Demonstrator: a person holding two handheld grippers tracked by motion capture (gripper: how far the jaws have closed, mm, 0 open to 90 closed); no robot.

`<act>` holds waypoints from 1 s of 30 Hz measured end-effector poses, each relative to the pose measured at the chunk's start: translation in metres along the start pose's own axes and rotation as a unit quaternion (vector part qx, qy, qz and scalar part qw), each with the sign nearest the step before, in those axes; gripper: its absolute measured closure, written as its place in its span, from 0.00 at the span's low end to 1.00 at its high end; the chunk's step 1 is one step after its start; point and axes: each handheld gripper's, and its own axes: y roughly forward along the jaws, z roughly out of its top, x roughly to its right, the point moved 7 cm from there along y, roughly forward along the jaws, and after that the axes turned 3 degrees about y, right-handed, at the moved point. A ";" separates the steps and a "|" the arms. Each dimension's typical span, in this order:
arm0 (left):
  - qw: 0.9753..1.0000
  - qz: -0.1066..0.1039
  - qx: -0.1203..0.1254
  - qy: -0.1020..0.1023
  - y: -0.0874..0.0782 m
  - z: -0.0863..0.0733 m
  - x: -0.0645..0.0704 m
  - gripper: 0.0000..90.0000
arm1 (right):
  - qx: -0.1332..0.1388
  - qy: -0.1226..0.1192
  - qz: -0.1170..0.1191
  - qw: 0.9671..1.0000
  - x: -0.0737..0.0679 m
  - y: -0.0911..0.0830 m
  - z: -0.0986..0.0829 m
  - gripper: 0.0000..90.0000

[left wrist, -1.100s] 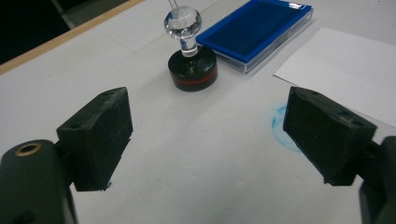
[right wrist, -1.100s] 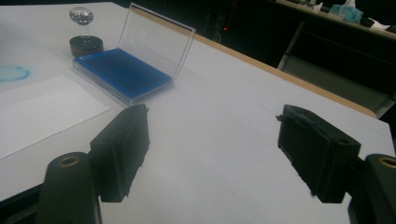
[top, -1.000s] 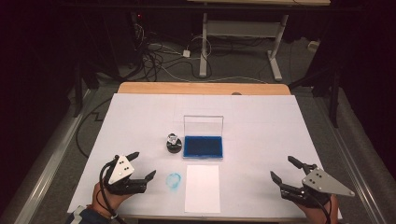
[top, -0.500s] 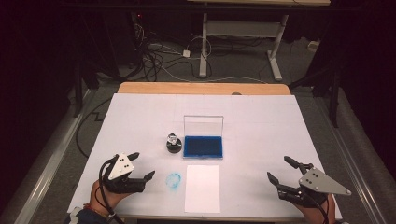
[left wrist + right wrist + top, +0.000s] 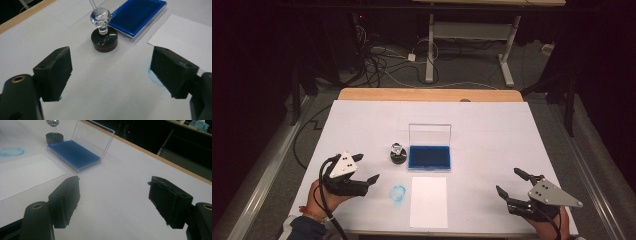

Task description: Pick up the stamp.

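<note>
Your white-covered table (image 5: 492, 130) lay broad under everything. Just in front of the open blue ink pad in its clear hinged case (image 5: 429, 156) sat the blank white sheet of paper (image 5: 428, 201). Left of that ink pad and nearly touching it stood the round black stamp with the clear faceted knob (image 5: 398, 152), upright on its base. Your left gripper (image 5: 366, 168) hovered in front of and to the left of the ink pad, jaws spread wide, gripping nothing, pointed at the stamp. Your right gripper (image 5: 511, 182) sat well right of the pad, jaws also wide apart and empty. A smudged blue ring mark (image 5: 398, 193) lay in front of the stamp.
</note>
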 end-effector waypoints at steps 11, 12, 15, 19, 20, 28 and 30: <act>0.999 -0.029 -0.036 0.023 0.012 0.022 -0.006 0.19 | -0.014 -0.007 0.009 1.000 -0.001 0.002 -0.004 0.27; 0.998 -0.033 -0.039 0.024 0.013 0.023 -0.006 0.19 | -0.014 -0.007 0.009 1.000 -0.001 0.002 -0.004 0.27; 0.998 -0.039 -0.044 0.030 0.017 0.027 -0.008 0.19 | -0.017 -0.005 0.010 1.000 -0.001 0.003 -0.005 0.27; 0.997 -0.043 -0.048 0.034 0.020 0.032 -0.011 0.19 | -0.016 -0.008 0.011 1.000 -0.002 0.003 -0.005 0.27; 0.997 -0.043 -0.048 0.034 0.020 0.032 -0.011 0.19 | -0.016 -0.008 0.011 1.000 -0.002 0.003 -0.005 0.27; 0.997 -0.036 -0.064 0.037 0.025 0.034 -0.017 0.19 | -0.012 -0.011 0.014 1.000 -0.003 0.003 -0.004 0.26; 0.997 -0.039 -0.064 0.035 0.027 0.036 -0.018 0.19 | -0.013 -0.011 0.016 1.000 -0.003 0.004 -0.004 0.25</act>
